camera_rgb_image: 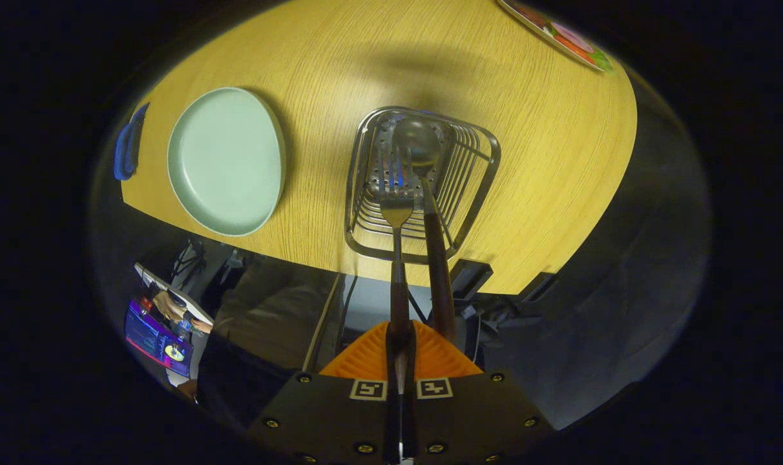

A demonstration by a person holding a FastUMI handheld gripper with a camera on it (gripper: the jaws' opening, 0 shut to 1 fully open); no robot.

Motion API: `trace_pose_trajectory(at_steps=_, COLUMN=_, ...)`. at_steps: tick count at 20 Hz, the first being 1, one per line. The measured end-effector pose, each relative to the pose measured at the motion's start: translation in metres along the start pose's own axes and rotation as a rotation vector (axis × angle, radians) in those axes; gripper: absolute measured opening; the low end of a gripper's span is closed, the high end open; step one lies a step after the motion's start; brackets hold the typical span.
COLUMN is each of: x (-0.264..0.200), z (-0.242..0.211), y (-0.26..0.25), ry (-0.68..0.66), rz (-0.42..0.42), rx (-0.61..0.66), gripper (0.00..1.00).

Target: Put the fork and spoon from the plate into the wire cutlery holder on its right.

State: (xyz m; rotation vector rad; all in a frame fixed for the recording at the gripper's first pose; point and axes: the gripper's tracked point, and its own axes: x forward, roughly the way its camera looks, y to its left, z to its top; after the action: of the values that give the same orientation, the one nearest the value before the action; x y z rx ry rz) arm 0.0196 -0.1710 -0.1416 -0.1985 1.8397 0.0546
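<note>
Gripper (401, 352) clamps fork (396, 206) inside wire holder (482, 194) beside spoon (420, 145)

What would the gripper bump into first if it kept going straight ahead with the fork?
Probably the wire cutlery holder. The gripper is shut on the fork, whose tines point into it beside the spoon. Depth is hard to judge.

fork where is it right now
In the gripper view the fork is clamped by its handle between the tongs, tines down over the wire cutlery holder, left of the spoon.
</note>
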Motion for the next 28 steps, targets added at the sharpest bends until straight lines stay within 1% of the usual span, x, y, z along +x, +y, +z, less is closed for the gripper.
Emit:
trace_pose_trajectory(at_steps=4, x=-0.007, z=0.008, y=0.001, ry=-0.007, rz=-0.007, rx=0.003, gripper=0.11)
trace_pose_trajectory(at_steps=8, x=-0.018, z=0.011, y=0.0, ry=-0.053, rz=0.002, rx=0.006, gripper=0.13)
trace_pose_trajectory(at_steps=10, x=-0.028, z=0.008, y=-0.001, ry=-0.101, rz=0.016, rx=0.004, gripper=0.13)
trace_pose_trajectory(at_steps=11, x=-0.033, z=0.006, y=-0.003, ry=-0.137, rz=0.021, rx=0.002, gripper=0.19)
trace_pose_trajectory(at_steps=13, x=-0.044, z=-0.001, y=-0.003, ry=-0.221, rz=0.036, rx=0.009, gripper=0.2)
trace_pose_trajectory(at_steps=15, x=-0.058, z=-0.006, y=-0.001, ry=-0.336, rz=0.038, rx=0.023, gripper=0.2)
trace_pose_trajectory(at_steps=16, x=-0.066, z=-0.005, y=-0.001, ry=-0.416, rz=0.038, rx=0.037, gripper=0.2)
trace_pose_trajectory(at_steps=19, x=-0.097, z=-0.002, y=0.009, ry=-0.719, rz=0.033, rx=0.082, gripper=0.2)
trace_pose_trajectory(at_steps=22, x=-0.124, z=-0.012, y=0.03, ry=-1.017, rz=0.043, rx=0.118, gripper=0.19)
trace_pose_trajectory(at_steps=23, x=-0.129, z=-0.016, y=0.033, ry=-1.085, rz=0.032, rx=0.125, gripper=0.2)
trace_pose_trajectory(at_steps=25, x=-0.129, z=-0.03, y=0.038, ry=-1.18, rz=0.013, rx=0.141, gripper=0.19)
trace_pose_trajectory(at_steps=28, x=-0.123, z=-0.055, y=0.051, ry=-1.264, rz=0.016, rx=0.173, gripper=0.2)
